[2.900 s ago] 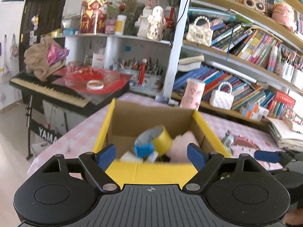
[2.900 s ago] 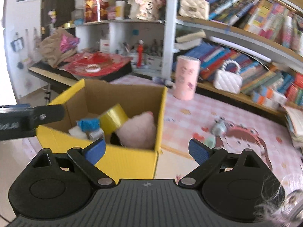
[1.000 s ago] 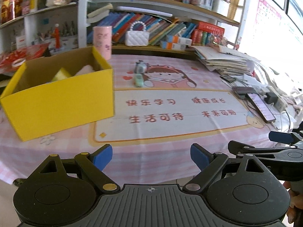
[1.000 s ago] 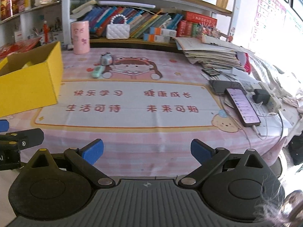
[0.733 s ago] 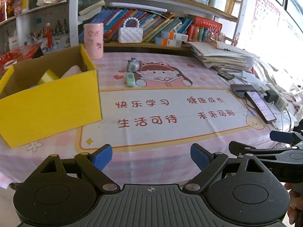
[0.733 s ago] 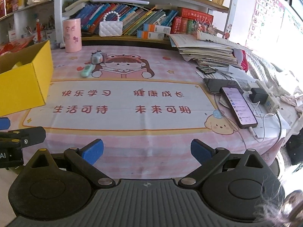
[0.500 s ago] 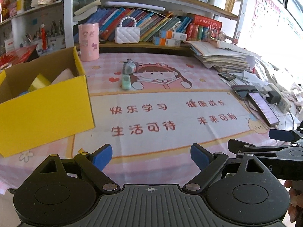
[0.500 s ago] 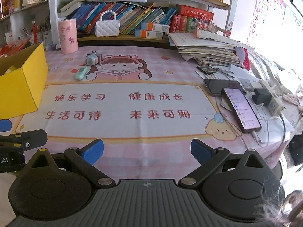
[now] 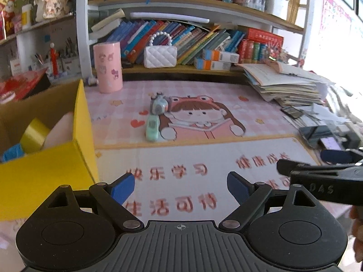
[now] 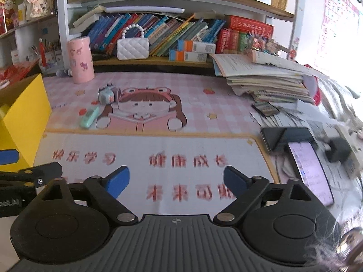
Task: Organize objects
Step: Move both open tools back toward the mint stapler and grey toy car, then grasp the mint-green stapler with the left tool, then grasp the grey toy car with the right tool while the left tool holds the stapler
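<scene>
A yellow cardboard box [image 9: 52, 172] [image 10: 25, 113] stands at the left on the pink mat; a yellow tape roll [image 9: 34, 136] and a pink plush [image 9: 61, 129] lie inside. Farther off on the mat lie a mint-green stapler-like item [image 9: 152, 128] [image 10: 89, 116] and a small grey toy camera [image 9: 158, 105] [image 10: 106, 95]. My left gripper [image 9: 180, 187] is open over the mat's red lettering, empty. My right gripper [image 10: 175, 181] is also wide, its jaws closing a little with nothing between them. Each gripper shows at the other view's edge.
A pink cylinder [image 9: 108, 66] and a white quilted handbag [image 9: 160, 55] stand at the back by the bookshelf. A paper stack [image 10: 265, 79] and phones [image 10: 310, 167] with cables lie at the right. A hand [image 9: 357, 231] shows at the right edge.
Both grippers have moved forward over the table toward the toys; the box has slid to the left edge of both views. The right gripper's jaws have narrowed slightly.
</scene>
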Demonstrator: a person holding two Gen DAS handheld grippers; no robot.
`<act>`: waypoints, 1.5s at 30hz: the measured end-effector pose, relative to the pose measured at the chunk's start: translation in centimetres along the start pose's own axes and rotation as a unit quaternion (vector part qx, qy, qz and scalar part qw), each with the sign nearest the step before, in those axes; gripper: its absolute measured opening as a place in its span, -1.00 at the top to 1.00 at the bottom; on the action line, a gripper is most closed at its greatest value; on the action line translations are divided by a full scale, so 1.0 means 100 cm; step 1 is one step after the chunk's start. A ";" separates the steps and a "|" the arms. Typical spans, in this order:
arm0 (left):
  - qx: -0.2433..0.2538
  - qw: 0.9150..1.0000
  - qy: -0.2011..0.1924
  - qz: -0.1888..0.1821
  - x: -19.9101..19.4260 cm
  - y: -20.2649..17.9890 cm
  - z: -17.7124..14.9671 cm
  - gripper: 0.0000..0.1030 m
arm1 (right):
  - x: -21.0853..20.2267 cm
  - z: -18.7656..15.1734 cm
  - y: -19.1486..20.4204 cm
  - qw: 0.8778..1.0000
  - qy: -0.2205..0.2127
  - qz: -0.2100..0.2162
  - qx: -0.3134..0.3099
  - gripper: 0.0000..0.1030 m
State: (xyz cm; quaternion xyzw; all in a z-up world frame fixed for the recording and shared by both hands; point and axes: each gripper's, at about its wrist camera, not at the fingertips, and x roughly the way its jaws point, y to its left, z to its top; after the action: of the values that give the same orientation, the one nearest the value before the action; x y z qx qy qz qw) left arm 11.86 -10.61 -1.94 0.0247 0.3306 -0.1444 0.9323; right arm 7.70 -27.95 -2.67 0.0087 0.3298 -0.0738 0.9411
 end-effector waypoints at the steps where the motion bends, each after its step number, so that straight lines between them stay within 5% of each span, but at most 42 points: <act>1: 0.001 1.000 -0.002 0.007 0.004 -0.002 0.003 -0.72 | 0.003 0.004 -0.003 1.000 -0.003 0.006 0.001 -0.68; 11: -0.039 0.997 0.014 0.070 0.072 0.001 0.038 -0.19 | 0.044 0.037 -0.029 0.998 -0.021 0.064 0.003 -0.59; 20: -0.062 0.990 0.034 0.119 0.145 0.012 0.061 0.02 | 0.074 0.050 -0.041 0.996 0.000 0.084 0.008 -0.61; 30: -0.044 0.989 0.048 0.130 0.194 0.020 0.063 0.40 | 0.077 0.050 -0.056 0.996 -0.002 0.085 -0.002 -0.68; 32: -0.045 0.991 0.046 0.121 0.196 0.022 0.064 0.55 | 0.079 0.051 -0.058 0.996 -0.001 0.085 0.000 -0.68; 37: -0.071 0.992 0.044 0.093 0.178 0.025 0.070 0.56 | 0.087 0.056 -0.054 0.995 0.000 0.097 -0.008 -0.71; 45: -0.132 0.990 -0.014 0.047 0.067 0.040 0.073 0.56 | 0.134 0.074 -0.023 0.987 -0.003 0.157 -0.041 -0.73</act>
State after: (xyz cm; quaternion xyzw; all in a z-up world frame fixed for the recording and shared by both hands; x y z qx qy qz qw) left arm 22.41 -9.52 -0.59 -0.0853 0.3323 -0.0559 0.9376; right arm 22.32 -32.52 -5.15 0.0214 0.3240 0.0889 0.9416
